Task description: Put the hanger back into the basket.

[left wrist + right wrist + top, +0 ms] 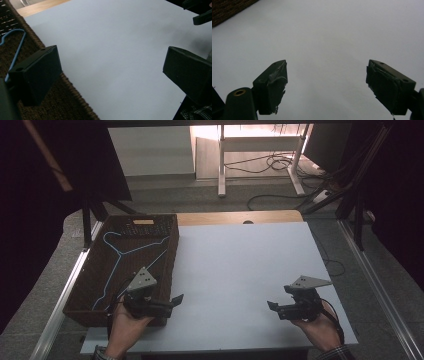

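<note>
A dark brown wicker basket (173, 251) stands on the left of the white table (240, 265). A blue wire hanger (121, 253) lies flat inside it. My left gripper (176, 300) hovers over the basket's near right corner and points right across the table. In the left gripper view, its jaws (112, 58) stand wide apart with nothing between them, with the basket rim (72, 92) and the hanger's hook (15, 53) at the left. My right gripper (272, 306) is at the near right, pointing left. Its jaws (327, 66) are open over bare white table.
A wooden strip (240, 217) runs along the table's far edge. Metal rails (372, 280) flank both sides. A desk frame (221, 165) and loose cables (272, 162) are on the floor beyond. The right gripper (200, 12) sits at the top right of the left gripper view.
</note>
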